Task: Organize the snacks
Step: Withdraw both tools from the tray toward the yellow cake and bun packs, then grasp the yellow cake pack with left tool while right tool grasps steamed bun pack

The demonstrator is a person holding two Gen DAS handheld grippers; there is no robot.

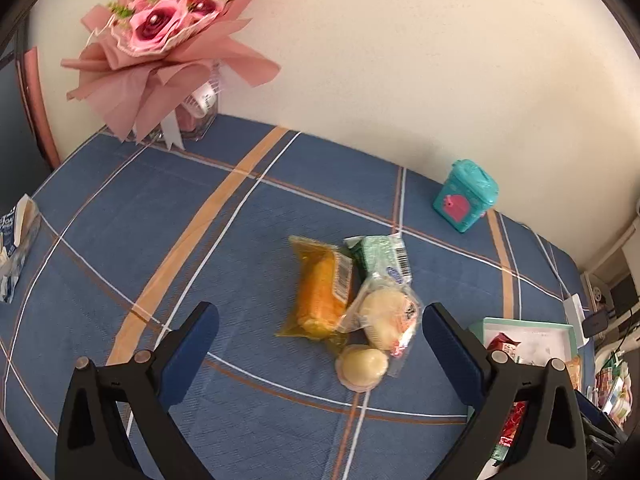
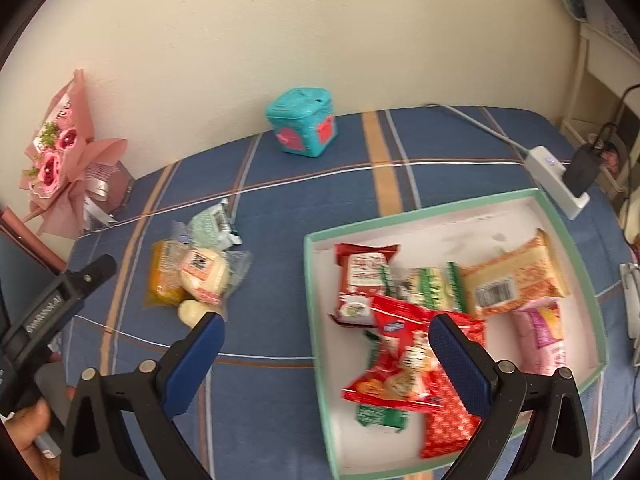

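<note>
Both claws released, nothing gripped. Left claw hovers over the blue plaid surface, fingers spread wide around a small pile of loose snacks: orange packet lies just ahead between the fingers, green-white packet behind it, touching, clear-wrapped pale bun leaning on the orange one's right side, round pale snack nearest the claw. Right claw hangs over the near-left corner of the mint-rimmed tray, right finger above a red packet inside it, left finger outside over the cloth. Tray also holds a red-white packet, green-striped packet, orange packet with barcode, and pink packet. The loose pile sits left of the tray, well apart from the right claw. Teal box stands by the wall, bouquet far left.
</note>
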